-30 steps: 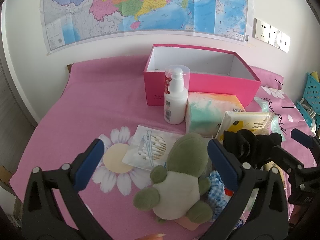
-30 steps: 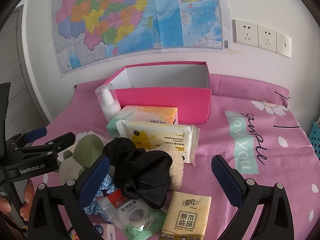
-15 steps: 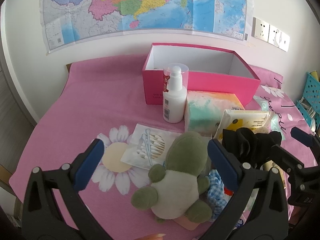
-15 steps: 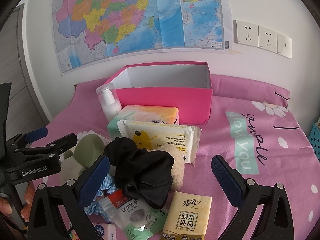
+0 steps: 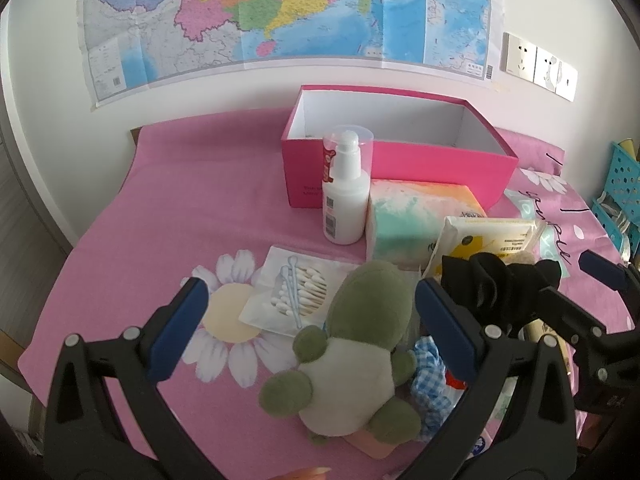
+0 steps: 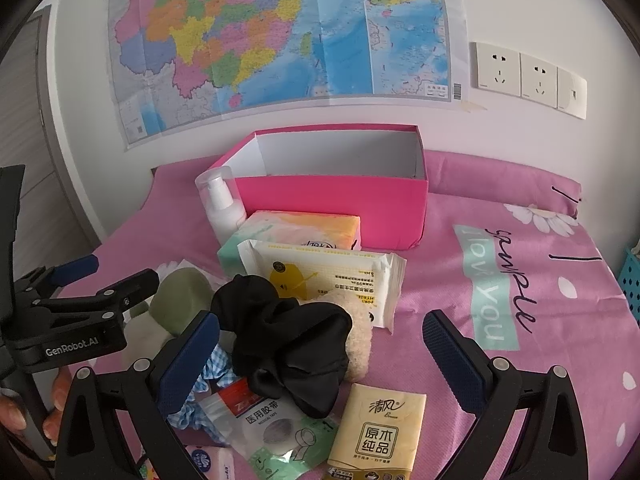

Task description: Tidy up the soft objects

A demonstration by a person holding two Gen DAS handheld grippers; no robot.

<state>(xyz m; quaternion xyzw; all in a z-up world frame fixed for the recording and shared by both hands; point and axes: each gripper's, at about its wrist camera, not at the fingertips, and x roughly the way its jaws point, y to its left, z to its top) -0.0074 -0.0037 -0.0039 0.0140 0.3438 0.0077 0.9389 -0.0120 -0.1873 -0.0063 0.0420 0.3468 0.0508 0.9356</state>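
A green and white plush toy (image 5: 352, 344) lies on the pink bedsheet, between the fingers of my left gripper (image 5: 308, 312), which stands open around it without touching. A black scrunchie (image 6: 288, 340) sits on a beige plush (image 6: 356, 336) between the fingers of my open right gripper (image 6: 320, 344). A blue checked scrunchie (image 6: 208, 384) lies under the pile. The open pink box (image 6: 332, 196) stands behind, white inside. The plush toy (image 6: 176, 296) shows at the left in the right wrist view, beside the other gripper.
A white pump bottle (image 5: 344, 192), a soft tissue pack (image 5: 416, 220), a wet-wipes pack (image 6: 320, 280), a cotton-swab bag (image 5: 292, 292), a tape pouch (image 6: 272, 428) and a yellow tissue packet (image 6: 376, 432) crowd the bed. A blue basket (image 5: 624, 196) stands at the right. A wall map hangs behind.
Both views have shifted only slightly; my left gripper has edged a little forward over the plush toy. Nothing has been taken hold of.
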